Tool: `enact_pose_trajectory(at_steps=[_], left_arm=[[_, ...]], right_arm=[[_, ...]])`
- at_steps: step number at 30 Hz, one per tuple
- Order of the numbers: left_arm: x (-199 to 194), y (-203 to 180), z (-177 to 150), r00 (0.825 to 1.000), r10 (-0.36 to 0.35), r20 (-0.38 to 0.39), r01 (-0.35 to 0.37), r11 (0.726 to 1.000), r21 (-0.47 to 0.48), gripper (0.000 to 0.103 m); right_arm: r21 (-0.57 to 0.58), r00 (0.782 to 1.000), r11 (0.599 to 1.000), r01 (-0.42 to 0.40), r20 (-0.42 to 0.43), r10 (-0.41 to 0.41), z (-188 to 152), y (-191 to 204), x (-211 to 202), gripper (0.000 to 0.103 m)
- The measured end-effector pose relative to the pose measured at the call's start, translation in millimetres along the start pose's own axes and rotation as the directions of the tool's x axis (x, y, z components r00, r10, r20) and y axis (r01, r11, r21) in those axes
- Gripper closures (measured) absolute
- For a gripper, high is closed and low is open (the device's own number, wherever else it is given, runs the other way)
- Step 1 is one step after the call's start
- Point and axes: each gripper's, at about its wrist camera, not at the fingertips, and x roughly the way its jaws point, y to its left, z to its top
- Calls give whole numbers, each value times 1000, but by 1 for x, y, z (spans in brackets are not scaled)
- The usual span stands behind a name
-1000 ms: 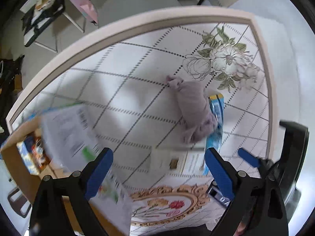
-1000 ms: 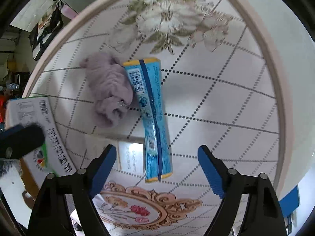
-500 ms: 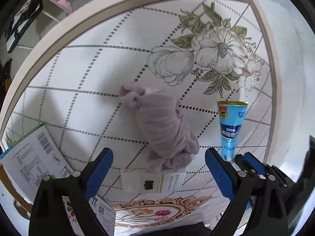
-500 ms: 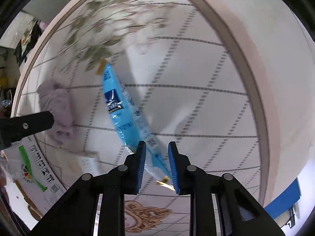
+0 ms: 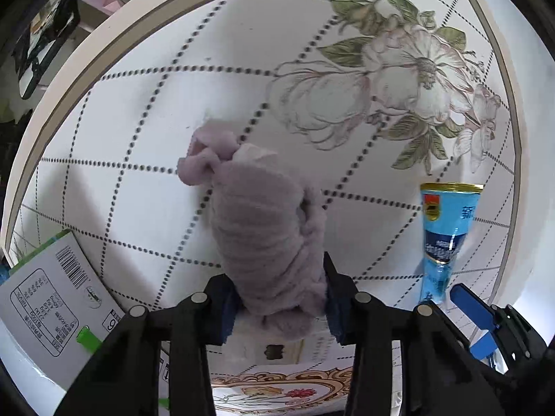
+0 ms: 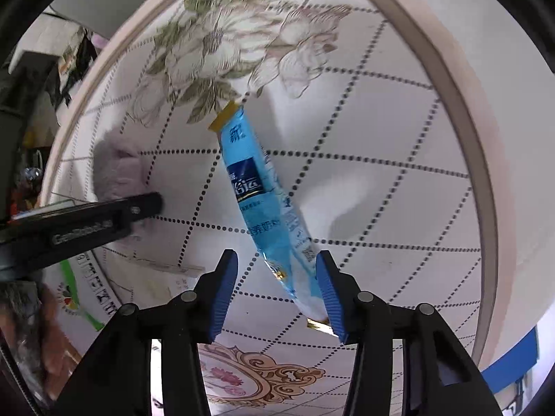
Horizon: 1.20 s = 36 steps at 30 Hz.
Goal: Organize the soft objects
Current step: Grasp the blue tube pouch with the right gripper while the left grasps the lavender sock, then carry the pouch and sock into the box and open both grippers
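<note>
Your left gripper (image 5: 281, 298) has its two blue-padded jaws closed around the near end of a rolled lilac fleece cloth (image 5: 260, 222). The cloth is pinched between them and stretches away from you across the table (image 5: 145, 111), its far end bunched into a small knot. The table has a white top with dotted diamond lines, a printed flower and a beige rim.

Beside the cloth, towards the table's rim, a long blue packet (image 6: 267, 201) with yellow end seals sits between the jaws of your right gripper (image 6: 275, 277). Those jaws stand partly apart. The packet's near end lies against the inside of the right-hand pad (image 6: 327, 287), and a clear gap shows between the packet and the other pad. You cannot tell from either view whether the packet rests on the table or is lifted off it.

Directly under the cloth's near end, just in front of your left gripper, lies a small flat white box (image 5: 277, 346). On the cloth's other side from the packet, a larger white carton (image 5: 55, 298) with a barcode and green trim lies at the table's edge.
</note>
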Motion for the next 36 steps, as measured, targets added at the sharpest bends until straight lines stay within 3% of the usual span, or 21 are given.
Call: enact_pose_trajectory(at_steps=[5, 8, 12, 18, 26, 30, 36], left_arm=[[4, 17, -13, 1000, 1, 21, 0, 1000, -11, 69], [7, 23, -24, 999, -4, 35, 5, 1000, -17, 74], [-2, 27, -47, 996, -43, 77, 44, 999, -6, 75], [-33, 25, -92, 981, -98, 169, 92, 995, 39, 75], [-98, 45, -166, 937, -154, 312, 135, 987, 82, 75], [-143, 61, -180, 911, -179, 372, 170, 984, 57, 75], [-187, 122, -246, 869, -186, 459, 213, 977, -9, 75]], right_arm=[[7, 996, 996, 87, 13, -87, -1, 13, 16, 55], [-10, 989, 989, 147, 33, -146, -9, 21, 18, 71], [-10, 989, 990, 141, 40, -141, -25, 27, 18, 84], [-40, 992, 995, 92, 86, -88, -59, 39, -15, 85], [-120, 986, 993, -11, 165, 31, -103, 66, -88, 86], [-180, 977, 981, -67, 190, 102, -118, 71, -136, 86], [-318, 958, 935, -158, 178, 223, -180, 143, -175, 86]])
